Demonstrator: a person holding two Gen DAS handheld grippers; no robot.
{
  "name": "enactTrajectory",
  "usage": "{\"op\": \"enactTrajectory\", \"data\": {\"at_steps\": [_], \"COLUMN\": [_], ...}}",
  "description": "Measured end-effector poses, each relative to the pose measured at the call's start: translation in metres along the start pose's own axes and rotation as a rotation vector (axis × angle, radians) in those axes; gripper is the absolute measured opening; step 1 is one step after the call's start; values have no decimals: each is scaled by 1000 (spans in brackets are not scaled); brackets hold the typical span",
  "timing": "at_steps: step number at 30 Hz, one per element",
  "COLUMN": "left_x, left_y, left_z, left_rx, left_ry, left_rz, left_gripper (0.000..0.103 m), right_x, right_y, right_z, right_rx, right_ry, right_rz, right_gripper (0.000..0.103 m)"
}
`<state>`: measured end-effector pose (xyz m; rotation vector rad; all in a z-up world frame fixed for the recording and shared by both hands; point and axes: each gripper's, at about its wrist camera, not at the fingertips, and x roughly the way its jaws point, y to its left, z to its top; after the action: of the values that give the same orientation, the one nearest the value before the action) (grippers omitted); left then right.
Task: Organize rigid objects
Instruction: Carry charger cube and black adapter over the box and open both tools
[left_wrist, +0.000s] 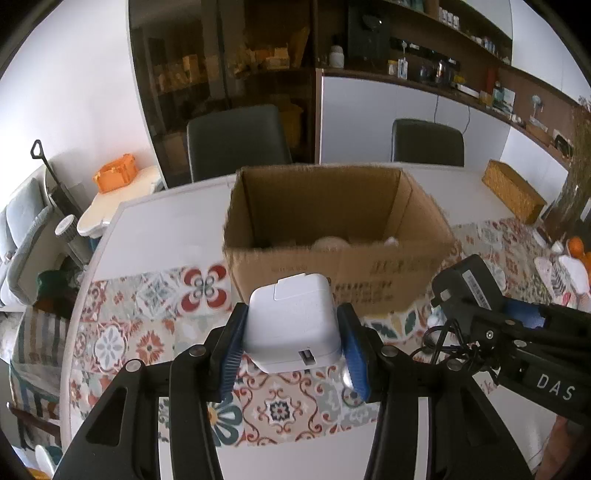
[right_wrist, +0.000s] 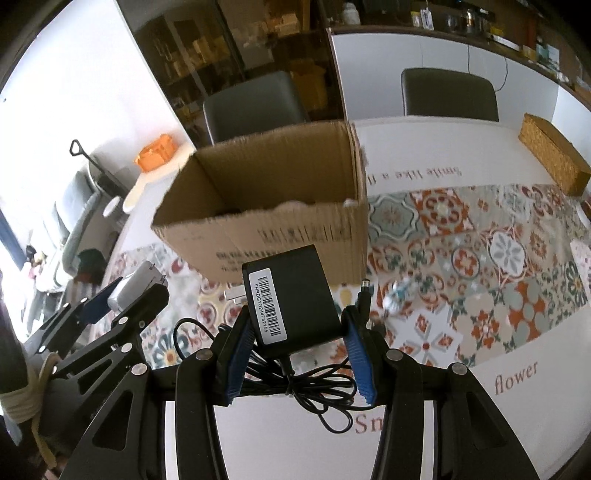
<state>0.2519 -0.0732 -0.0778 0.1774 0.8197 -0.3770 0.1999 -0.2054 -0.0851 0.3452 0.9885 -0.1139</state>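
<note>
My left gripper (left_wrist: 293, 323) is shut on a white square power adapter (left_wrist: 293, 325), held above the patterned tablecloth just in front of an open cardboard box (left_wrist: 332, 273). My right gripper (right_wrist: 295, 325) is shut on a black power adapter (right_wrist: 291, 299) with a barcode label; its thin black cable (right_wrist: 317, 391) hangs coiled below. The black adapter (left_wrist: 469, 288) also shows at the right of the left wrist view. The box (right_wrist: 280, 229) stands ahead of the right gripper, slightly left. Pale rounded objects (left_wrist: 330, 243) lie inside the box.
A woven basket (left_wrist: 513, 190) stands at the table's far right, also in the right wrist view (right_wrist: 554, 158). Two dark chairs (left_wrist: 236, 140) (left_wrist: 426, 142) stand behind the table. Small items (left_wrist: 569, 258) lie at the right edge. An orange container (left_wrist: 114, 171) sits on a side table.
</note>
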Motion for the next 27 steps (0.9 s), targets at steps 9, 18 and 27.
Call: {"op": "enactTrajectory", "data": {"at_steps": [9, 18, 27], "left_x": [-4, 4, 33], "left_y": [6, 7, 11], "left_z": [45, 87, 117], "left_rx": [5, 2, -9], "left_ry": [-39, -46, 25], "left_rz": [16, 25, 25], "left_gripper": [48, 48, 48], "right_x": [-12, -10, 5], "right_y": [6, 13, 13], "right_z": [40, 85, 126], "right_rx": [2, -3, 1], "right_ry": [-82, -109, -86], "right_rz": [15, 13, 0], "right_gripper": [48, 48, 48]}}
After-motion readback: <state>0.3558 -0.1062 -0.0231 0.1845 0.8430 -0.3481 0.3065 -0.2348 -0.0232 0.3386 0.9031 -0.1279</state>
